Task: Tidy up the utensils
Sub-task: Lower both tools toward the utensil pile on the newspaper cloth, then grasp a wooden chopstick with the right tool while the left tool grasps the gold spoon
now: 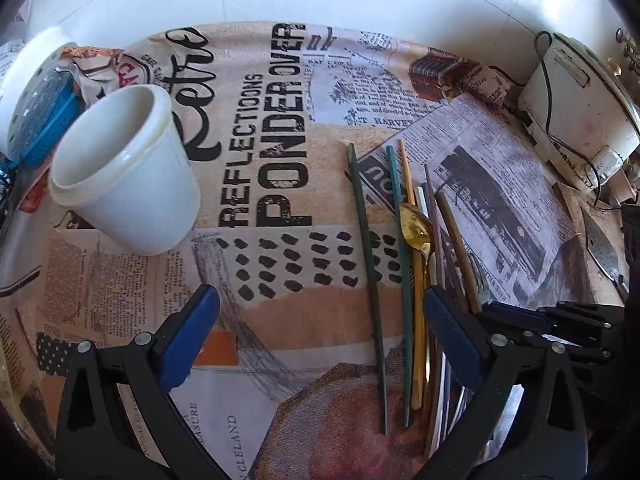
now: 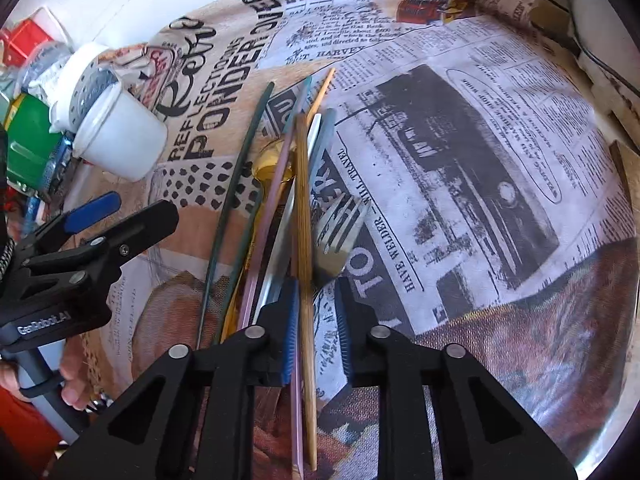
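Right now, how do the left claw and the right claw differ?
The left claw is wide open with nothing between its fingers, hovering over the printed tablecloth; the right claw is nearly closed around the tan bamboo chopstick in the utensil pile. Whether it grips yet is unclear. Both have black frames and blue pads.

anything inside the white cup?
The white cup lies tipped, mouth toward the left camera. The inner wall that shows looks bare. Its bottom is in shade and partly out of sight, so something small there cannot be ruled out.
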`<state>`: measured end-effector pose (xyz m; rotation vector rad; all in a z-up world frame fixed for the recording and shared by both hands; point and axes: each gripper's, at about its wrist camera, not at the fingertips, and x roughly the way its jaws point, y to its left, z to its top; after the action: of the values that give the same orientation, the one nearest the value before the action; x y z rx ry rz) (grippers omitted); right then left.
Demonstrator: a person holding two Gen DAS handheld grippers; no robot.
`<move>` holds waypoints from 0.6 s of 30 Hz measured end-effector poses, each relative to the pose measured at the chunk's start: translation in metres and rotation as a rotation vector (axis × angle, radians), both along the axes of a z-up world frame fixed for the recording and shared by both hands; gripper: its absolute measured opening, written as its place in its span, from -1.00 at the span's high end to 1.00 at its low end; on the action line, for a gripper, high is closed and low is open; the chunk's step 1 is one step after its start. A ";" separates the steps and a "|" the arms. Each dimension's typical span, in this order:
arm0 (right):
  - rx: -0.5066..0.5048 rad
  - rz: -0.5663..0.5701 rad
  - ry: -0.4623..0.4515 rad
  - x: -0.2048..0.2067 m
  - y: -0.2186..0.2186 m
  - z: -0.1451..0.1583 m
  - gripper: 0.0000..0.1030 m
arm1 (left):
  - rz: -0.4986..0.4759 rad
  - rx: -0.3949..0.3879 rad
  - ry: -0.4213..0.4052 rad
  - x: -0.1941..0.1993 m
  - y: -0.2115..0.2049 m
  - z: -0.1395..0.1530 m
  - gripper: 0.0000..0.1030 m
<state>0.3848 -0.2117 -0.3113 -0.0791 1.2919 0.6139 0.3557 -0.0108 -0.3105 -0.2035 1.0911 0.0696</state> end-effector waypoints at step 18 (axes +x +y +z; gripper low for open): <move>0.036 -0.058 -0.009 0.006 -0.016 0.008 0.86 | -0.208 -0.086 0.141 0.028 -0.042 -0.019 -0.03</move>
<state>0.3912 -0.2277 -0.3037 -0.0146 1.2694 0.5864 0.3834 -0.0529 -0.3295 -0.1627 1.2515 -0.1513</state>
